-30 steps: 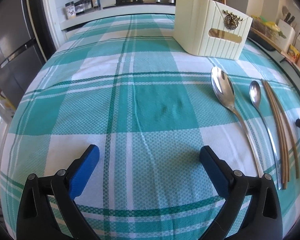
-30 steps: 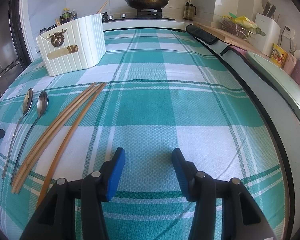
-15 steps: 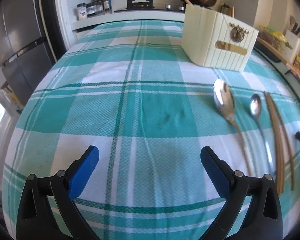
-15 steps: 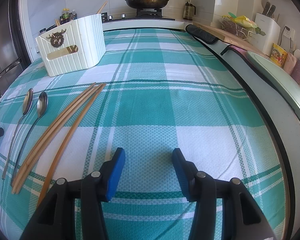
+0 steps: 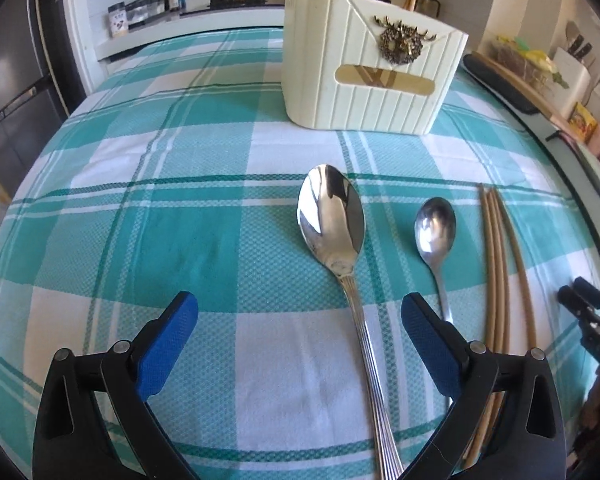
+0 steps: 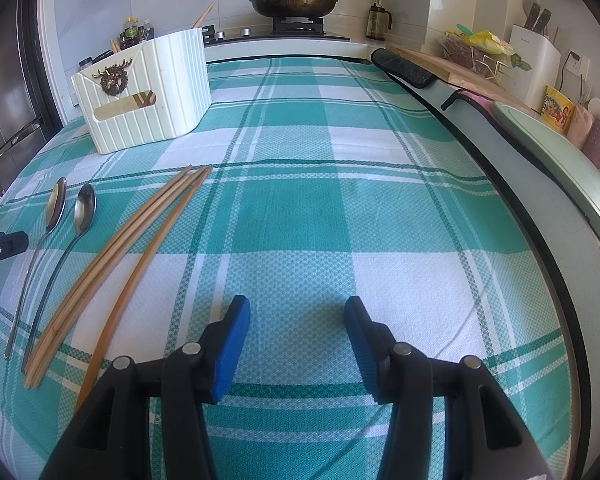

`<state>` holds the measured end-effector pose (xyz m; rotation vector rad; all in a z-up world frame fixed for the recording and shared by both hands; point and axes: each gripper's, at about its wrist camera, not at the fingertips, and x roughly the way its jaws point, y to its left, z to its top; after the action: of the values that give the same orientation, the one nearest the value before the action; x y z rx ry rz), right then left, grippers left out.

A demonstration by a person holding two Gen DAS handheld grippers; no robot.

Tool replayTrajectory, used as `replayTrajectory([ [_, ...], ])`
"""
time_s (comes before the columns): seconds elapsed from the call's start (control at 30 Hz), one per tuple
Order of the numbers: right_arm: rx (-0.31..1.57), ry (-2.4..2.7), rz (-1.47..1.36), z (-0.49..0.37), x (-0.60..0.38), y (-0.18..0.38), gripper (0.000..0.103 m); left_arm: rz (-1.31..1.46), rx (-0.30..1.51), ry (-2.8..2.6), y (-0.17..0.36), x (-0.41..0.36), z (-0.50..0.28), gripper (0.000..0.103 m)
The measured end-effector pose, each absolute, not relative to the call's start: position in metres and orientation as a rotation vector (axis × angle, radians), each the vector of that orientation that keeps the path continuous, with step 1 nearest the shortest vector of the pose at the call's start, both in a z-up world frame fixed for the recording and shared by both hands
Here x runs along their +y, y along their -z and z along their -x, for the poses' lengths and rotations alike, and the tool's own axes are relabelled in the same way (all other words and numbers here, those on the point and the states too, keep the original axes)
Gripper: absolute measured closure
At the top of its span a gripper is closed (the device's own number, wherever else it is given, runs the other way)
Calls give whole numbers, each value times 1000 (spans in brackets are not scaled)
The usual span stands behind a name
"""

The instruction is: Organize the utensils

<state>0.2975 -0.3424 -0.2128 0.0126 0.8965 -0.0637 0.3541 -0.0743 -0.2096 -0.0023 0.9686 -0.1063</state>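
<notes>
In the left wrist view, the left gripper (image 5: pixel 299 332) sits at the bottom of the frame with its blue pads wide apart and nothing between them. The big spoon (image 5: pixel 334 224) lies in the middle of the frame, and its handle runs down between the pads, closer to the right one. The small spoon (image 5: pixel 435 227) lies just beside it on the right, and the chopsticks (image 5: pixel 496 264) lie further right. The white holder (image 5: pixel 364 68) stands at the top of the frame, on the checked cloth (image 5: pixel 180 208). The spoon handle is thin, flat and shiny (so I think it can slip). If the pads close too high, they may miss it or only push it along the cloth. The right pad is near the small spoon too, so it could bump that one.

In the right wrist view, the right gripper (image 6: pixel 296 332) is at the bottom middle, pads apart and holding nothing. The chopsticks (image 6: pixel 112 260) lie at the left of the frame, well apart from it. One chopstick lies a little away from the others, so a grab may catch only some.
</notes>
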Motion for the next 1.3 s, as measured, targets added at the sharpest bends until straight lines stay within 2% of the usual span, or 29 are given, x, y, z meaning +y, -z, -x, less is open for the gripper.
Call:
replayTrajectory([
  [0.23, 896, 64, -13, -298, -342, 213, 53, -71, 936, 25, 218, -71, -349, 0],
  [0.7, 902, 85, -52, -296, -340, 208, 53, -19, 944, 30, 220, -55, -348, 0],
  [0.83, 904, -71, -144, -294, -312, 194, 53, -20, 944, 29, 220, -55, -348, 0],
  [1.07, 947, -151, -16, -310, -259, 201, 53, -18, 944, 30, 220, -55, -348, 0],
  [1.13, 957, -151, -27, -315, -257, 207, 57, -15, 944, 27, 220, -54, -349, 0],
  [1.2, 942, -139, 8, -316, -255, 208, 67, -11, 944, 21, 220, -54, -349, 1],
  [1.27, 940, -110, 65, -316, -253, 208, 87, -6, 944, 14, 219, -53, -350, 1],
  [1.3, 938, -86, 91, -317, -253, 208, 91, -3, 944, 7, 219, -51, -350, 1],
])
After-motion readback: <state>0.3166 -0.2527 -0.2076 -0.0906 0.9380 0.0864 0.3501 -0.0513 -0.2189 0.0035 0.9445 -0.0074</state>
